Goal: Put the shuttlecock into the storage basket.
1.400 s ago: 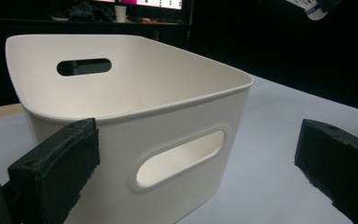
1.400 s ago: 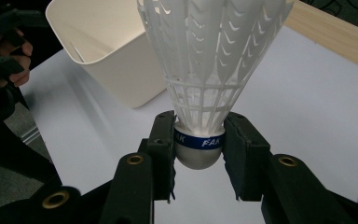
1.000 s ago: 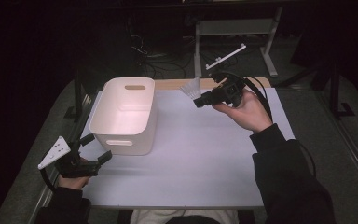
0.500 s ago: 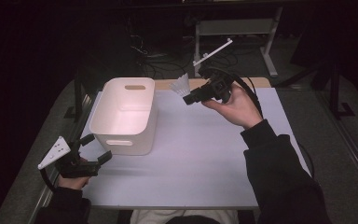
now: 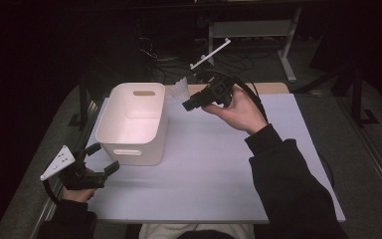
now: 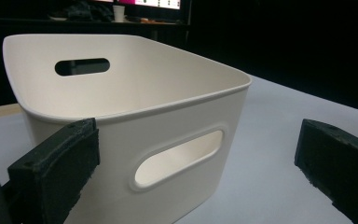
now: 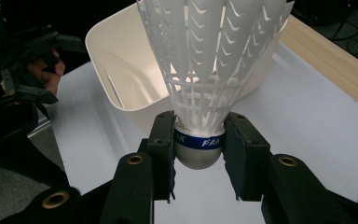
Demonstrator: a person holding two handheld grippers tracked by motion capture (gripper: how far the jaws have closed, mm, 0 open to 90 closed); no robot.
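Over the last second my right gripper (image 5: 188, 103) has carried the shuttlecock (image 5: 180, 90) from above the middle of the far edge of the surface (image 5: 219, 164) leftward, and it now hangs close to the far right corner of the white bin (image 5: 121, 132). I take that as the carry toward a drop into the bin being nearly done; only the last stretch over the rim looks left.

In the right gripper view its fingers (image 7: 161, 140) are closed narrowly on the shuttlecock's (image 7: 205, 70) rounded cork base, one pad on each side at the blue band, with the white skirt rising up and away from the gripper. The bin (image 7: 121, 70) sits just beyond it, open and apparently empty.

My left gripper (image 5: 99, 159) has not moved, low at the near left corner of the surface, just beside the bin's near wall. Its fingers (image 6: 58, 170) stand wide apart and hold nothing, framing the bin's (image 6: 168, 107) handle slot without touching it.
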